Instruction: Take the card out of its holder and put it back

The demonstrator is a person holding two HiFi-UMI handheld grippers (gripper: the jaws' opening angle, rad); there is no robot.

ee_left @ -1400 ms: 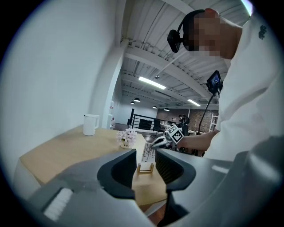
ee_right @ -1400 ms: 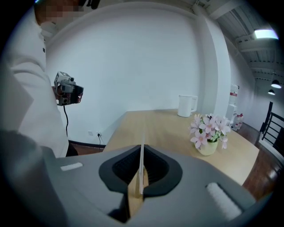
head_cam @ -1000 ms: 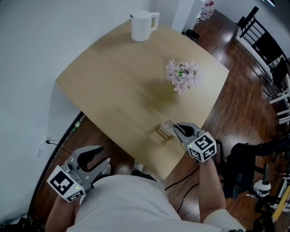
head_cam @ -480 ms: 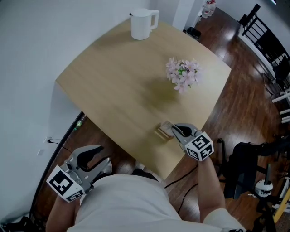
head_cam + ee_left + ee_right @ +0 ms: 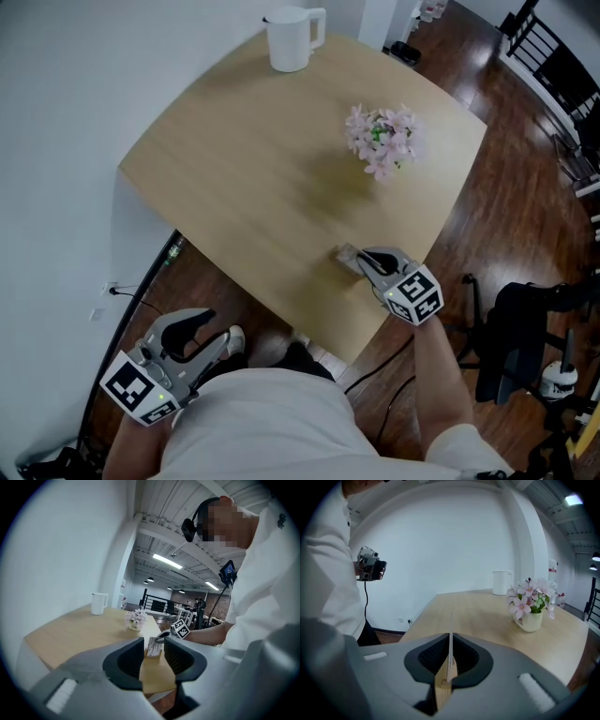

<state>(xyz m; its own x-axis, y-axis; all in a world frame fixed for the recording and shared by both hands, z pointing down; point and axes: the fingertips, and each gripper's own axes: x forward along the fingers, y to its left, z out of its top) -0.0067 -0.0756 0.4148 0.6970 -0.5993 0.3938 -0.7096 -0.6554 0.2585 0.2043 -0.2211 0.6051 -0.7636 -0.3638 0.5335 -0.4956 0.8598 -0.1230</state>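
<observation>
The table was a pale honey wood with a faint grain, and the floor a dark red-brown plank. The jug was white, like the wall. The flowers were pink with flecks of green, in a cream pot. The left gripper and right gripper were grey with black ribbed pads, and each cube bore black-and-white squares. The card looked whitish with rows of dark marks, as far as I could tell. Its holder was light wood.
</observation>
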